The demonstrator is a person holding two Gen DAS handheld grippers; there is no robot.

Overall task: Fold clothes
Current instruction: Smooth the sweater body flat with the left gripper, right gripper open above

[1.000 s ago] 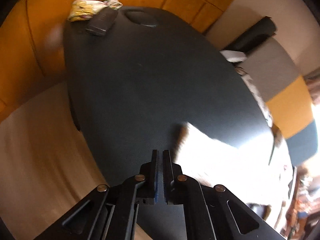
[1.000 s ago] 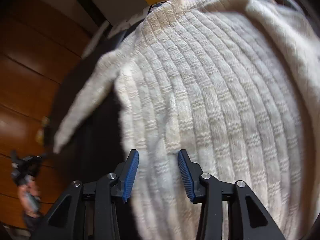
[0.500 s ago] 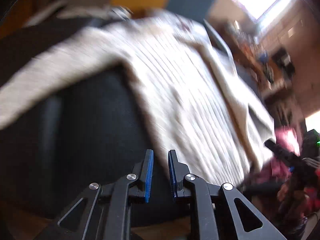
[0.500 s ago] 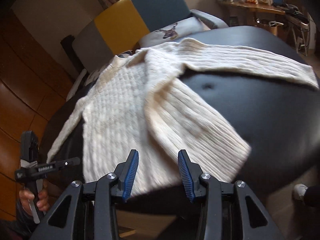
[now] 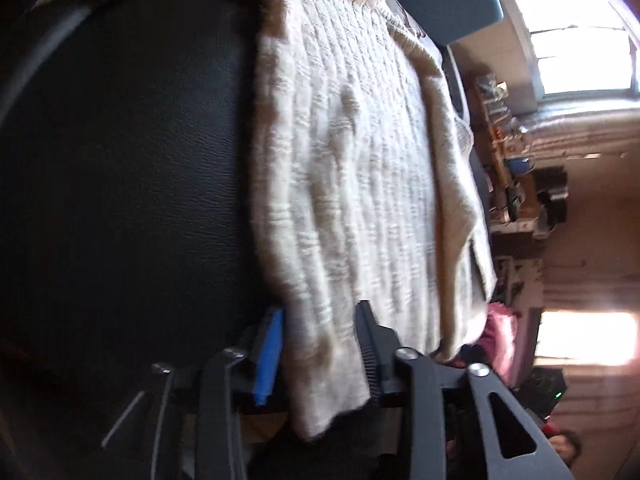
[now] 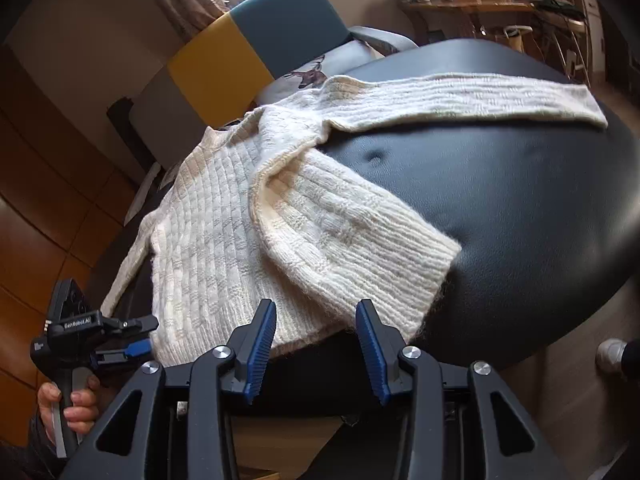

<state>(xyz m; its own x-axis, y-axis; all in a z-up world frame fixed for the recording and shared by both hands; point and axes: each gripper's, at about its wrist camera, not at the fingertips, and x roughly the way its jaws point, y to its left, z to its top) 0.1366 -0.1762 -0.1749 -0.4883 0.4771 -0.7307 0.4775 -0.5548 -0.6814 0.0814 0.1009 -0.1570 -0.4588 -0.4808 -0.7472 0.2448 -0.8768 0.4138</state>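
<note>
We see a cream knitted sweater (image 6: 224,216) spread on a black padded worktop (image 6: 500,208), one sleeve stretched toward two o'clock. Our right gripper (image 6: 316,344) hovers at the near hem, its blue fingers (image 6: 260,344) wide apart, holding nothing. Our left gripper (image 5: 318,354), at eight o'clock in the right view, has its fingers (image 5: 268,356) apart with the hem's corner between them.
</note>
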